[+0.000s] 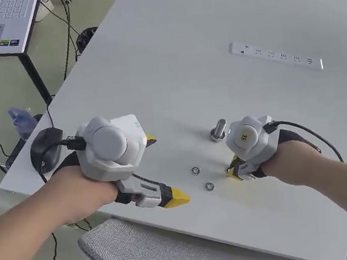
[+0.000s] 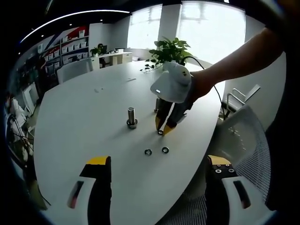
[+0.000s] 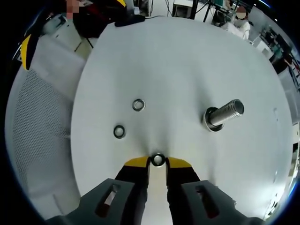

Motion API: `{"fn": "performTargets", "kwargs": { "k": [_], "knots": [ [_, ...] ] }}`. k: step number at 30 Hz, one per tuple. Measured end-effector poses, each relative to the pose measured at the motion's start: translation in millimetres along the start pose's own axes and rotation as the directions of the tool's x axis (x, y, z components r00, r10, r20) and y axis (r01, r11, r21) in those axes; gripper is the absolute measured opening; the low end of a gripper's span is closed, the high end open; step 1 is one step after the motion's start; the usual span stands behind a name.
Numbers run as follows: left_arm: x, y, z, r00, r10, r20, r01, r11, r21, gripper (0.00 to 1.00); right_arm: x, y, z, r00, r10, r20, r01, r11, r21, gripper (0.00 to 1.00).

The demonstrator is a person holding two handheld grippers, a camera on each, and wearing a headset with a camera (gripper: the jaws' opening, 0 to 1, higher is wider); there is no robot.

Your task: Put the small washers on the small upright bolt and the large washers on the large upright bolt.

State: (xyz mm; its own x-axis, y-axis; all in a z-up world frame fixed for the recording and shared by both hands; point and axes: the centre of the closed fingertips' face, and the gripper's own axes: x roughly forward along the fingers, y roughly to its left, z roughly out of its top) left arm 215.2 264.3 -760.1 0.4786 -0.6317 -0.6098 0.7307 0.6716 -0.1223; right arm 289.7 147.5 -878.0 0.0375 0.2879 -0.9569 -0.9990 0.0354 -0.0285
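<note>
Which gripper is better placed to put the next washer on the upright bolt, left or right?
Right. The right gripper has a washer between its tips, close to the bolt. The left gripper hangs open farther back, holding nothing.

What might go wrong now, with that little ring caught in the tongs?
The right tongs grip the silver metal washer only by their yellow tips, flat against the white table; it may slip free on lifting. The upright silver threaded bolt is a narrow target, so a tilted washer could catch on its top and drop. The two loose silver washers nearby could get knocked.
</note>
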Motion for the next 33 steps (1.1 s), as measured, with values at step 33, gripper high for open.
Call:
{"fn": "performTargets", "kwargs": {
  "k": [33],
  "knots": [
    [-2.1,3.5,2.8,0.9998,0.019,-0.007,-0.019,1.0,0.001,0.8,-20.2,-6.6,-5.5,0.9998,0.009,-0.016,-0.008,0.998,0.061,0.12]
  ]
}}
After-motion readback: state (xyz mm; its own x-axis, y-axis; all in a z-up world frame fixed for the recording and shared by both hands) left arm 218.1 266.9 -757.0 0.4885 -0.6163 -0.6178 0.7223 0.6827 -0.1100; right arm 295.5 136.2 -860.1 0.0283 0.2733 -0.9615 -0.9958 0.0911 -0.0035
